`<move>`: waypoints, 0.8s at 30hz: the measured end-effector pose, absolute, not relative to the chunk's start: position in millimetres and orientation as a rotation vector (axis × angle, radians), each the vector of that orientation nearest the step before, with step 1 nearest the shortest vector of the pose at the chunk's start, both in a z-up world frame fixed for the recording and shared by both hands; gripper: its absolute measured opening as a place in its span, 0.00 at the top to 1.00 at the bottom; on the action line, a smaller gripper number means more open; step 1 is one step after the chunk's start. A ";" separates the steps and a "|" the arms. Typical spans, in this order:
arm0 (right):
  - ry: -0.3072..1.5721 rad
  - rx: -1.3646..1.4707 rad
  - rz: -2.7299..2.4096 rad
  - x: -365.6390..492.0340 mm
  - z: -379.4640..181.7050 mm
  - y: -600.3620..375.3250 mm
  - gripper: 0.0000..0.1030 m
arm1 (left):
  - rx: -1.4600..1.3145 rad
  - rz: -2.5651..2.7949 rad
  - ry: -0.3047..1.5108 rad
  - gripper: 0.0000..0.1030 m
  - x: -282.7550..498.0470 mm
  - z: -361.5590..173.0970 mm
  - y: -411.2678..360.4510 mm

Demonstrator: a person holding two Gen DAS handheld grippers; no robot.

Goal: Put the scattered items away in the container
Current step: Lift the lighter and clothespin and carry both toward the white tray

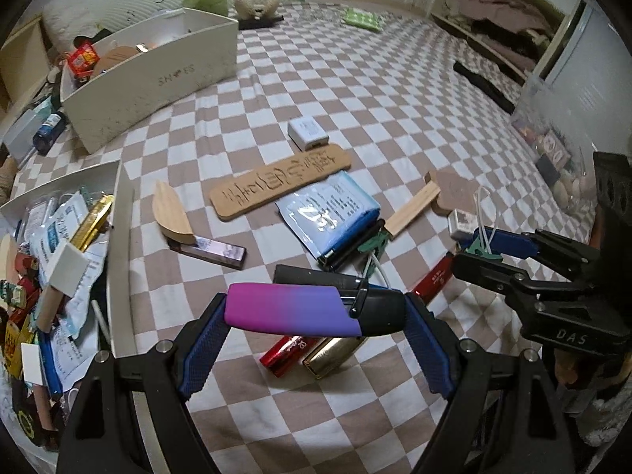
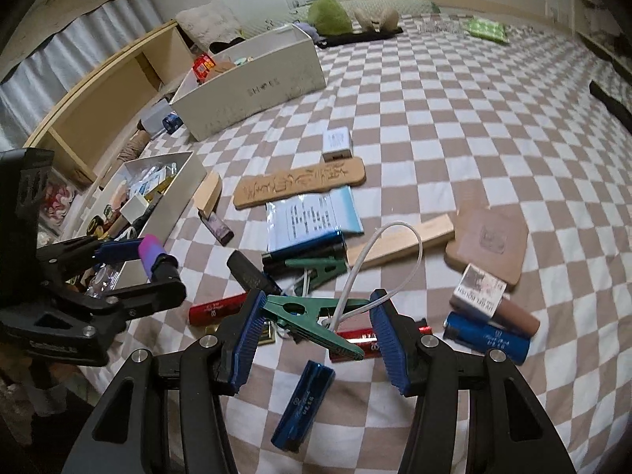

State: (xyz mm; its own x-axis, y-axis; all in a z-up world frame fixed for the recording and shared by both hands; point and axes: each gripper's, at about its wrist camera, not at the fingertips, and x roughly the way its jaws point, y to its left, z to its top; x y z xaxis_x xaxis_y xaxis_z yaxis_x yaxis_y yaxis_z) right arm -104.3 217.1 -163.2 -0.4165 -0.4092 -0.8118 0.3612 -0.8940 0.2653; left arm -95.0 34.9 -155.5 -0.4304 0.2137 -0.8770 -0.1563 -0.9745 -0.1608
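Observation:
My left gripper is shut on a purple-and-pink device with a black end, held crosswise above the checked bedspread. My right gripper is shut on a green clip that has a white cord loop attached, also lifted off the bed. Each gripper shows in the other's view: the right gripper at the right edge, the left gripper at the left. A low white box holding several packets and small items lies to the left, beside the left gripper.
On the bedspread lie a carved wooden plaque, a blue packet, a white charger, a wooden paddle, red tubes and blue tubes. A taller white "SHOES" box stands behind.

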 end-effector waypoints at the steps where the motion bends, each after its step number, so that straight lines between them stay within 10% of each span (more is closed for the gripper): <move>1: -0.057 1.338 -2.321 -104.2 -161.5 215.9 0.46 | -1.527 2.495 -0.087 0.17 -94.5 -153.4 32.9; 24: -0.016 1.174 -2.386 -109.9 -112.7 187.8 0.46 | -1.351 2.670 -0.206 0.17 -78.9 -106.5 -24.4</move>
